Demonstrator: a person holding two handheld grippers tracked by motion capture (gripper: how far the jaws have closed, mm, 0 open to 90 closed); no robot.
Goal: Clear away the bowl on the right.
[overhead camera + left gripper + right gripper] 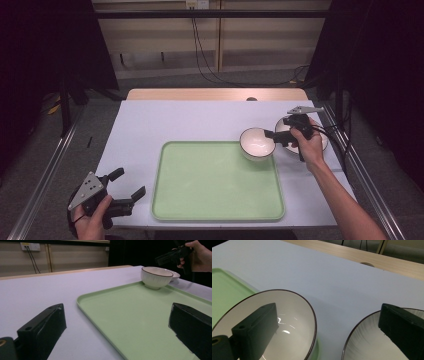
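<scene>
The right gripper point(276, 135), jaws spread, hovers over the rim of the white ceramic bowl with a dark rim point(257, 143), which sits empty at the far right corner of the pale green plastic tray point(215, 210). Withdrawing well likely means lifting straight up, clear of both rims. A second white ribbed bowl point(372, 345), also empty, stands just beside it on the tabletop. The left gripper point(127, 187) waits released near the front left corner.

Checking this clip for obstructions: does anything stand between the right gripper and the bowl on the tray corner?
Nothing visible does: the right gripper, jaws open, hangs directly over the bowl, one jaw above its inside.
</scene>
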